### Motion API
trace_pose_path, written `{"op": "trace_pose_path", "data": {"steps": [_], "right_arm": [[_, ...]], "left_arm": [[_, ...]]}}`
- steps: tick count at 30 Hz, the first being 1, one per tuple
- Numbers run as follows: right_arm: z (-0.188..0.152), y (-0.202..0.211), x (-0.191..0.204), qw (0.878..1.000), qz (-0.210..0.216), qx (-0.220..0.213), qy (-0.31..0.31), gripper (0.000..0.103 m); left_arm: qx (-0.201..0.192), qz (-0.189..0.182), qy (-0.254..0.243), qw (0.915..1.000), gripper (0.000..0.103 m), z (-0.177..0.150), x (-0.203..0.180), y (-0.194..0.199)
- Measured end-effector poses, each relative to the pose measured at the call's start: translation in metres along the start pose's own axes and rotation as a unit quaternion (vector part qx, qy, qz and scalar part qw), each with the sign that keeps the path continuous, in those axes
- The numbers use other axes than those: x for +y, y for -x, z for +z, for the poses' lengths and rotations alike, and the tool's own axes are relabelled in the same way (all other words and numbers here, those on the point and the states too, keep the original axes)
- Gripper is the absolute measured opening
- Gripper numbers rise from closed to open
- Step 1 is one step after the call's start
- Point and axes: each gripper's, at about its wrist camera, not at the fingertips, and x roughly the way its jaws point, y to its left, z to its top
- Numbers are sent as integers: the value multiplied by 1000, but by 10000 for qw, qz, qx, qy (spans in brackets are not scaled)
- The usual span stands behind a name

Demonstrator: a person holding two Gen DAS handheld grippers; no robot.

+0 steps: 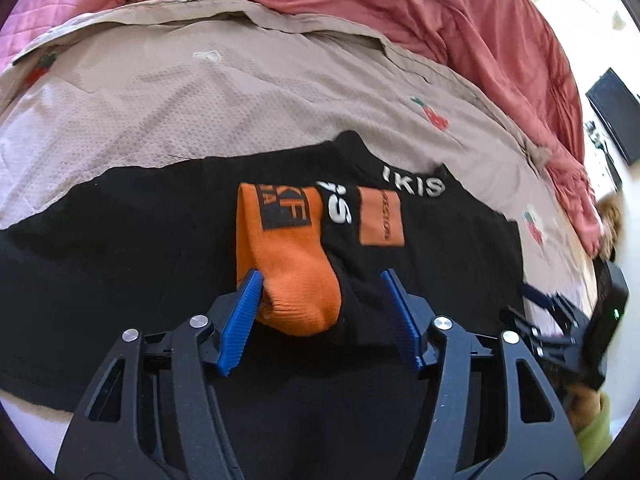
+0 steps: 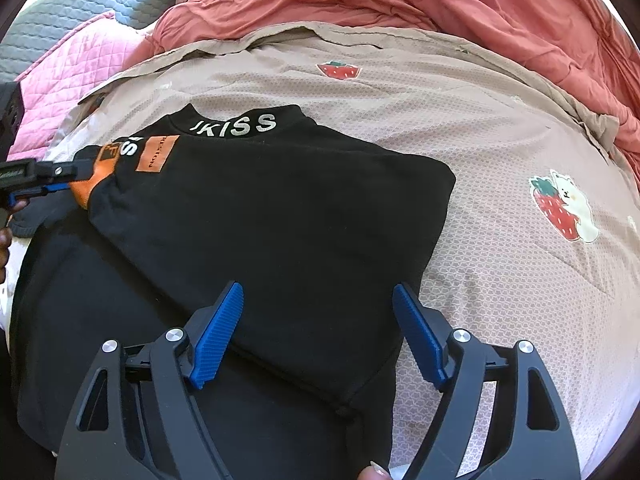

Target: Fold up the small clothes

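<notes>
Left wrist view, left gripper (image 1: 320, 280): lower centre of frame, pitched steeply down over the bed, jaws apart and released. Left blue pad (image 1: 240, 320) touches the side of the orange cuff (image 1: 288, 264); right pad stands clear over black cloth. Nothing pinched.
Orange cuff: centre of frame, a sleeve end folded onto the garment, lying between the jaws.
Black top (image 1: 120, 248): spread across the middle band of the frame, white letters on the collar at centre right, an orange patch (image 1: 380, 220) just right of the cuff.
Bed cover (image 1: 200, 92): beige, strawberry prints, upper half of frame; red blanket (image 1: 440, 8) bunched along the top and right.
Right edge, left wrist view: the other gripper shows blurred, beside a bit of green sleeve (image 1: 596, 432).
Right wrist view, left gripper: far left edge, reaching in level with the cuff.
Black top, right wrist view: centre of frame, one side folded over, collar toward upper left.
Right gripper (image 2: 318, 296): lower centre, tilted steeply down, jaws wide and released, pads above the folded lower edge of the top, gripping nothing.
Fingertip (image 2: 376, 472): bottom edge, beneath that gripper.
</notes>
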Motion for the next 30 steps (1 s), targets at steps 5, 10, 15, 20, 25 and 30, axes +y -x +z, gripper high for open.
{"op": "trace_pose_path", "data": {"steps": [5,10,15,20,25,30], "right_arm": [[-1,-1,2,10000,-59,18,77,76],[-2,-1,2,9999,-73,22,120,76],[0,6,-2,9999,74,-77,-59,76],[2,11,-4,9997,105,-153,-160,76],[4,16,0,9995,159,-263,-117,76],[4,21,8,9987,301,-402,57,76]], "left_arm": [[376,336,-128,9986,46,-5,7,-3],[478,719,-40,9963,31,-9,10,-11],[268,878,88,9957,15,-13,2,4],[-257,812,65,9963,13,-16,-15,39],[-621,908,-211,9937,21,-7,-44,52],[-311,994,-438,9936,26,3,-62,19]]}}
